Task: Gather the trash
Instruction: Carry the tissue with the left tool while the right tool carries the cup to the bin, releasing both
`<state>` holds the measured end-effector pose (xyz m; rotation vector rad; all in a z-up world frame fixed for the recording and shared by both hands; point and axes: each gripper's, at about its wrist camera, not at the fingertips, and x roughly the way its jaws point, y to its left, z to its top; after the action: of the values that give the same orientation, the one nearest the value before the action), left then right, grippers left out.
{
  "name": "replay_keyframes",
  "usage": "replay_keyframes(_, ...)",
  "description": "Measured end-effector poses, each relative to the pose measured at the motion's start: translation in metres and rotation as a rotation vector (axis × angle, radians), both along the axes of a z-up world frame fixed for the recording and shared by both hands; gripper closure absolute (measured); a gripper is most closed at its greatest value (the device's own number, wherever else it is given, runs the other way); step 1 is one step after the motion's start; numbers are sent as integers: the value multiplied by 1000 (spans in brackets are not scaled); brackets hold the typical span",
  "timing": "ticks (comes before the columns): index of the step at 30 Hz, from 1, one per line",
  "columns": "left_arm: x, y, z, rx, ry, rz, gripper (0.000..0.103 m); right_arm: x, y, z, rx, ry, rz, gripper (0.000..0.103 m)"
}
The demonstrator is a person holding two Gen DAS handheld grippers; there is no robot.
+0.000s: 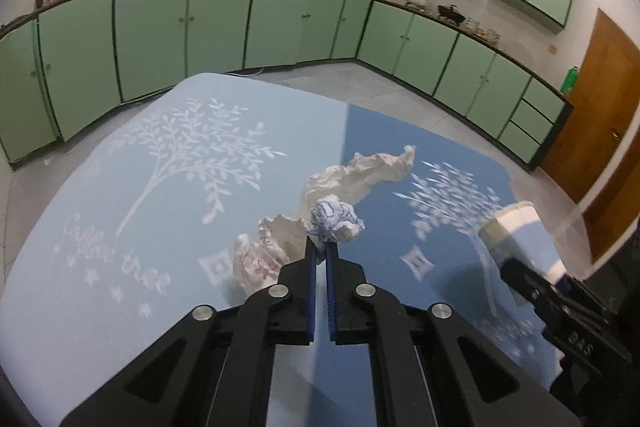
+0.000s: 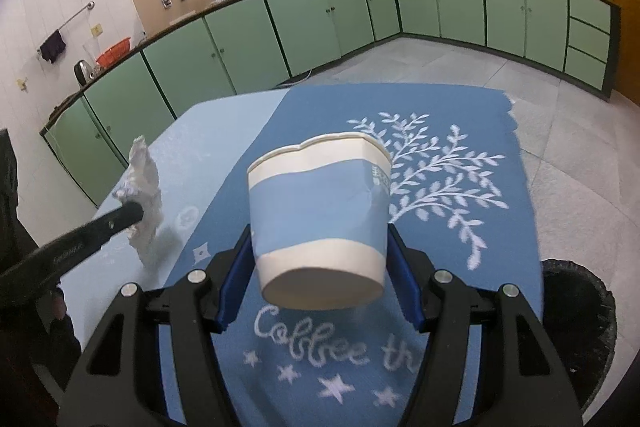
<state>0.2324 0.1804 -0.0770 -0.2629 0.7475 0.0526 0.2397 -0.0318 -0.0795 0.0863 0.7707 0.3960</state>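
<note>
Two grippers, both loaded. My left gripper point(image 1: 319, 247) is clenched on a crumpled paper wad point(image 1: 334, 223), blue-printed at the pinched end, its blue pads almost meeting; the wad is off the table, and a long white twisted tail point(image 1: 360, 175) of the same paper trails up and away from the tips. From the right wrist view that paper point(image 2: 144, 203) hangs as a ragged upright strip at the left gripper's black tip, clear of the cloth. My right gripper point(image 2: 320, 255) grasps a paper cup point(image 2: 320, 215), blue band between white bands, pads pressing its sides with the jaws held wide; the cup is tilted, base toward the camera and rim away, and raised above the table. One dent shows in the rim at the far edge. From the left wrist view the cup point(image 1: 516, 231) sits at the far right, blurred. Tablecloth point(image 1: 132, 211): light blue half and dark blue half, white tree print and stars, script lettering. One black bin point(image 2: 576, 311) on the floor at the table's right edge, only partly in view. Green cabinets point(image 1: 152, 35) run along the walls, and a brown door point(image 1: 600, 115) stands at right.
</note>
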Motion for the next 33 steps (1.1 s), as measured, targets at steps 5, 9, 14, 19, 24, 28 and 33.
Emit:
replay_keyframes(5, -18, -29, 11, 8, -14, -51, 99, -17, -22, 13, 9, -22, -14, 42)
replay_keyframes(9, -28, -62, 16, 18, -24, -109, 99, -35, -47, 27, 21, -46, -35, 42)
replay_keyframes(14, -37, -98, 24, 25, -41, -175, 99, -58, -80, 40, 7, -79, -66, 42)
replay_keyframes(19, -43, -137, 27, 22, -48, -251, 99, -75, -118, 45, -11, -101, -119, 42)
replay_keyframes(24, -46, -182, 28, 25, -55, -335, 99, -90, -162, 43, -25, -106, -196, 42)
replay_keyframes(28, -43, -211, 25, 21, -56, -382, 99, -98, -195, 36, -37, -99, -260, 42)
replay_keyframes(33, -40, -249, 20, 27, -60, -431, 99, -107, -231, 27, -52, -88, -330, 42)
